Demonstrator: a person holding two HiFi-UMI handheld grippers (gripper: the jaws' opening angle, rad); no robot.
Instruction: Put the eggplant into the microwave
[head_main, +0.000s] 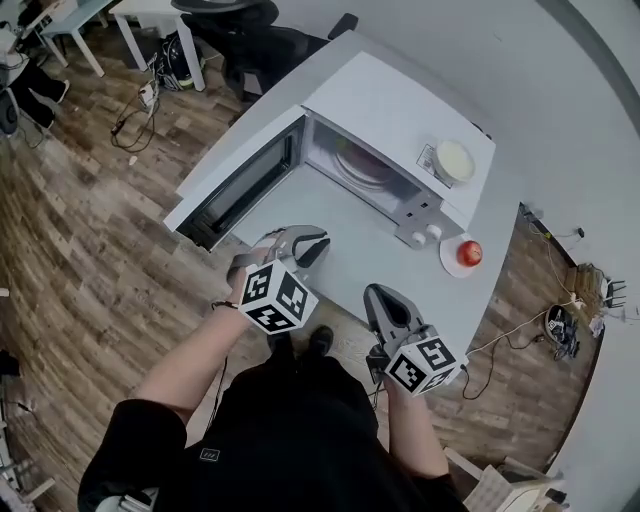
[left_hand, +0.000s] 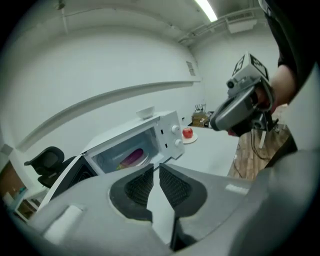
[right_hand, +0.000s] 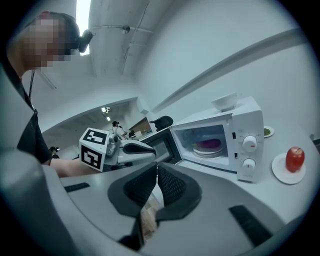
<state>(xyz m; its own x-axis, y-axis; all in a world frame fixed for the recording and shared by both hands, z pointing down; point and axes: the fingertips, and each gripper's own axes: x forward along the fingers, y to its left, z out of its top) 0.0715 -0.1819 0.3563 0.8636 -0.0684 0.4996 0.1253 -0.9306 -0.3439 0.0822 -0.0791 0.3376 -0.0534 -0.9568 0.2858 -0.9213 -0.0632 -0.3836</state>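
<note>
The white microwave (head_main: 400, 110) stands on the white table (head_main: 350, 255) with its door (head_main: 245, 182) swung wide open to the left. The purple eggplant (left_hand: 132, 156) lies on the plate (right_hand: 207, 150) inside the cavity; the right gripper view also shows the eggplant (right_hand: 211, 143) there. From the head view only the plate (head_main: 362, 165) shows inside. My left gripper (head_main: 310, 243) hovers above the table in front of the opening, shut and holding nothing. My right gripper (head_main: 378, 296) hangs nearer to me, at the table's front edge, also shut and empty.
A red apple (head_main: 469, 252) sits on a small plate right of the microwave. A white bowl (head_main: 453, 160) rests on the microwave's top. A black office chair (head_main: 250, 40) and floor cables (head_main: 135, 120) lie beyond the table.
</note>
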